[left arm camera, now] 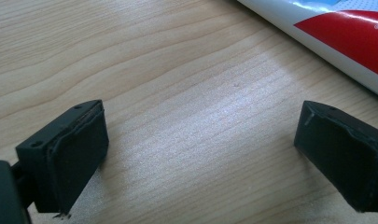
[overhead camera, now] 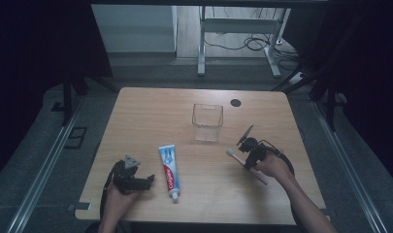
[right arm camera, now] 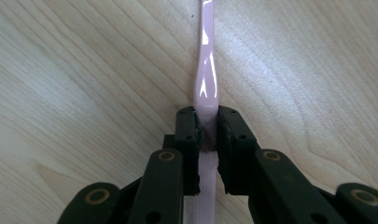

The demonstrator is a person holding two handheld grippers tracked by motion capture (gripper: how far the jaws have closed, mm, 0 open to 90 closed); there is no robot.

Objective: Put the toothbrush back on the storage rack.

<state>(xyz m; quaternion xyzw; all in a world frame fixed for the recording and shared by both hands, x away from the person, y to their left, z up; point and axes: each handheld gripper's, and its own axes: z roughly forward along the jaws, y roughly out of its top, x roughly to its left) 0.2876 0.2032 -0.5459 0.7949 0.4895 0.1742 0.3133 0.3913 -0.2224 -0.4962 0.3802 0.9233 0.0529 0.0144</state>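
A pink toothbrush [overhead camera: 238, 158] lies at the table's right, bristle end toward the middle. My right gripper [overhead camera: 249, 160] is shut on its handle. In the right gripper view the black jaws pinch the pink handle [right arm camera: 206, 88], which runs straight up over the wood. A toothpaste tube [overhead camera: 168, 171], white with red and blue, lies at the centre front, cap toward me. My left gripper [overhead camera: 149, 181] rests on the table just left of the tube, open with nothing between its jaws. In the left gripper view its gripper [left arm camera: 200, 154] spans bare wood, with the tube [left arm camera: 345, 37] at the upper right.
A clear square plastic cup [overhead camera: 207, 122] stands upright at the table's middle, beyond the toothbrush. A small black round cap [overhead camera: 236, 102] sits in the tabletop near the far edge. The wooden table [overhead camera: 150, 116] is bordered by floor rails and dark curtains.
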